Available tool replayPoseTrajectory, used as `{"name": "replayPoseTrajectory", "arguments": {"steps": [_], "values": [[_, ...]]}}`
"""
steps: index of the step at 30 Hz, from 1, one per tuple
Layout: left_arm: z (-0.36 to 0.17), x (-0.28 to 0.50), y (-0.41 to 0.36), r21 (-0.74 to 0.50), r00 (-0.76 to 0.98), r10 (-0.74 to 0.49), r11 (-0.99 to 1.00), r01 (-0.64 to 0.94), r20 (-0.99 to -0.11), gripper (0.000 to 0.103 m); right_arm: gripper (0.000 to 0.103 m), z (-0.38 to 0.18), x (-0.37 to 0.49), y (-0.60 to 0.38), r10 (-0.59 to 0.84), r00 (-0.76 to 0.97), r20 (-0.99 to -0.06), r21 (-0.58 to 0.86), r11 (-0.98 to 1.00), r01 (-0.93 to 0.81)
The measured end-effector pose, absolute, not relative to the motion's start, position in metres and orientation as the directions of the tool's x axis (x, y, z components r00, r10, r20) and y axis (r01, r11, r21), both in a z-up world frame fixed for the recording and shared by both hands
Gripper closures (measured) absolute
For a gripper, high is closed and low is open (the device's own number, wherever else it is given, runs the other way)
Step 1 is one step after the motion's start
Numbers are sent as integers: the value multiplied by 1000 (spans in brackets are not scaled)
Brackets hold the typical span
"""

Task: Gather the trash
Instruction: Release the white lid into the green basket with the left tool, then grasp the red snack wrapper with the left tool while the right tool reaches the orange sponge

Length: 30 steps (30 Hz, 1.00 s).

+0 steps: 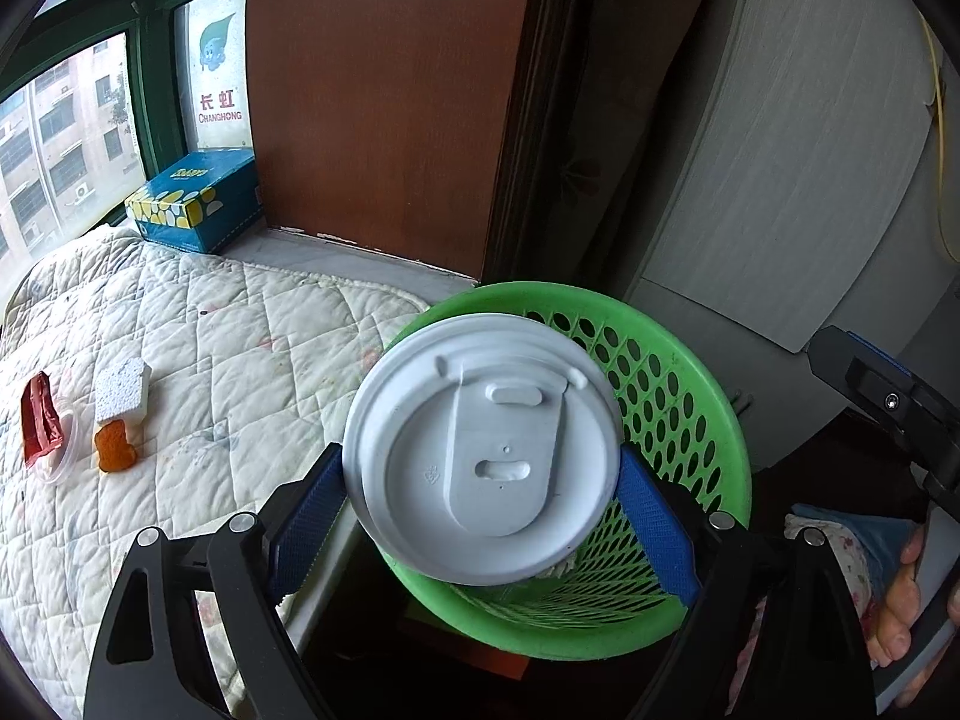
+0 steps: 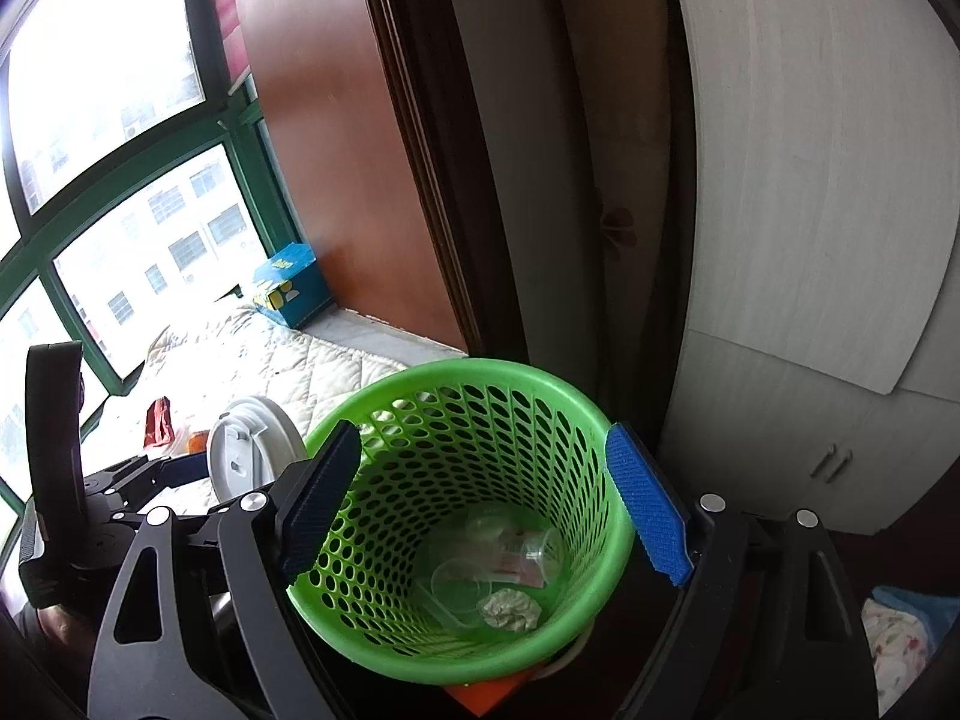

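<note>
Matt white plastic lid (image 1: 480,450). Perforated green plastic basket (image 2: 600,420), slight gloss. Quilted cloth pad (image 1: 210,330) at 9 o'clock. Smooth reddish wood panel (image 1: 384,90) at 12. Ribbed blue finger pads (image 2: 645,507), prob. rubbery.

White lid (image 1: 480,450) hides green basket (image 1: 678,396) contents.

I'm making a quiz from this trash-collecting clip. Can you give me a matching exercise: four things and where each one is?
Things:
1. white cup lid
2. crumpled tissue
3. blue tissue box
4. red wrapper

Places:
A. on the windowsill by the window
B. on the quilt, at its left end
C. between the left hand-held gripper's fingers
D. at the bottom of the green basket

Pairs: 1-C, 2-D, 3-A, 4-B
</note>
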<state>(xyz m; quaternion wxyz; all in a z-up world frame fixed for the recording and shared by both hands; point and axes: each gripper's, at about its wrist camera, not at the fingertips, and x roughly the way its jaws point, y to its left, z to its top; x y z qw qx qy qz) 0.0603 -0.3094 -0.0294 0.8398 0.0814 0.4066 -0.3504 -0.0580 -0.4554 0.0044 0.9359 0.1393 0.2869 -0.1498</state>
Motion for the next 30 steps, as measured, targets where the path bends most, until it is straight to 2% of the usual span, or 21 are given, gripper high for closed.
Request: {"name": "replayPoseTrajectory", "arguments": {"steps": [4,6,13,30], "values": [[-33,63,-318,-165,398,-534,727,666,-746,17,19,3,-61,-458,-202,792,-576,180,914,365],[-34,64,-320,-171,395,-538,726,666,-744,12,18,3,-62,-459,-202,792,-576,182,913,365],[-36,63,-309,-153,419,-520,743,651,-745,12,18,1,-61,-454,-187,794,-578,186,917,352],[-32,99,-196,-67,575,-356,884,463,-737,12,17,2,-21,-403,-84,809,-581,176,958,225]]}}
